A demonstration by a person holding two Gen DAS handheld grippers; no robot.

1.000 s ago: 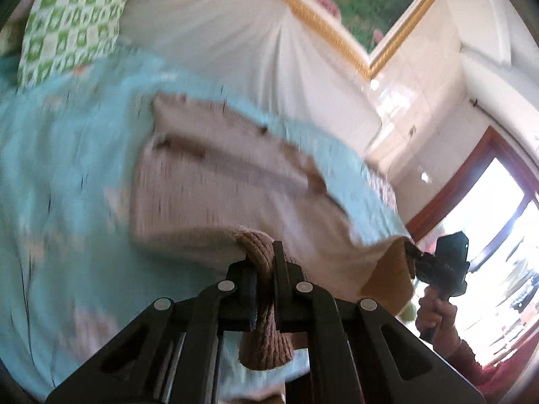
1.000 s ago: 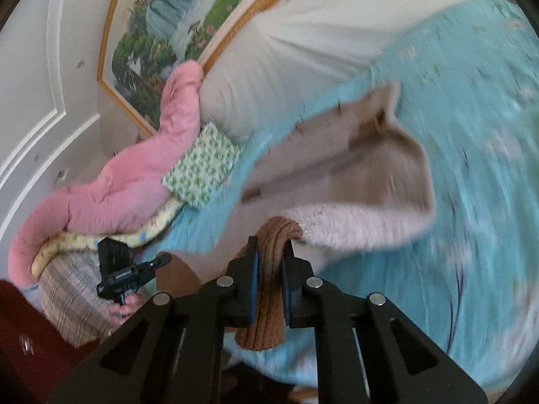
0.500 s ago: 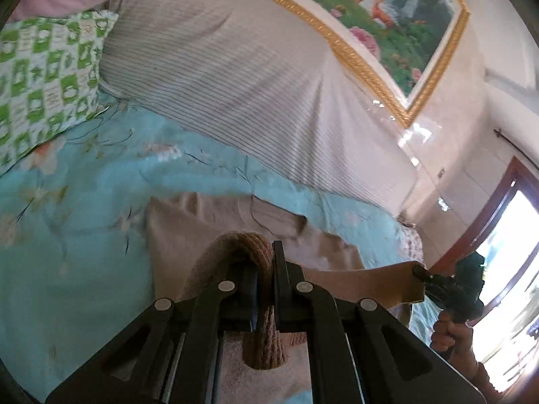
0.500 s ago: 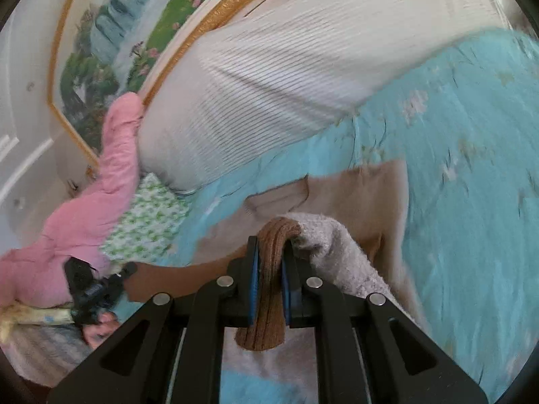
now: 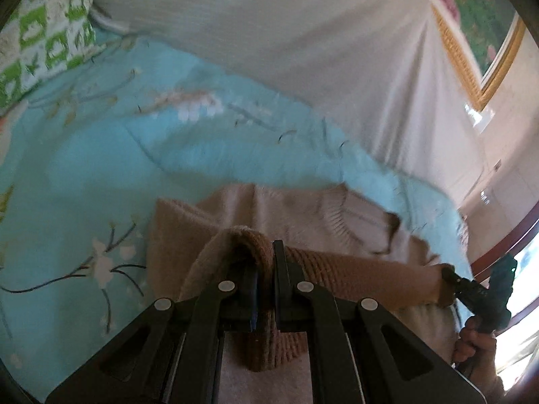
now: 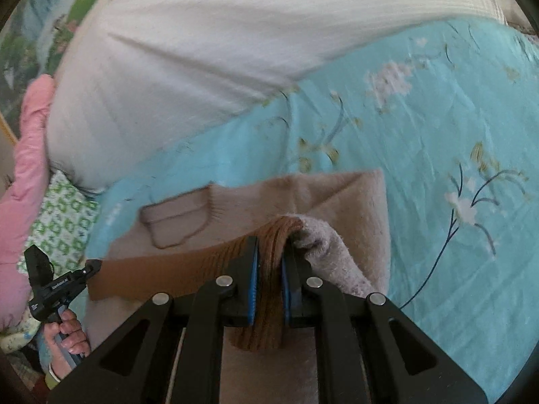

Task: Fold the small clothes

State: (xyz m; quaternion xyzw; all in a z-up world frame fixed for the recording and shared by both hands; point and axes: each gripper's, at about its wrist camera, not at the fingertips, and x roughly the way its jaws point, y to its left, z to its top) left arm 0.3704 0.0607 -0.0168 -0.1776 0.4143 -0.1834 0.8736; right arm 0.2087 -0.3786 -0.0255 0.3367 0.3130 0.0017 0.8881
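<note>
Left wrist view showed the left tool (image 5: pixel 266 259) and right tool (image 6: pixel 271 252) clamped on the sweater (image 5: pixel 303 215) hem, carried toward twelve o'clock over the collar; the bed (image 5: pixel 84 175) carried a half-folded sweater.

Home bedroom. Indicated by a turquoise floral-print bedspread (image 6: pixel 421 107), a headboard draped in white ribbed cloth (image 5: pixel 303 50), a green-and-white patterned pillow (image 5: pixel 50 27), a pink puffy quilt (image 6: pixel 30 168) and a gold-framed landscape painting (image 5: pixel 471 33).
</note>
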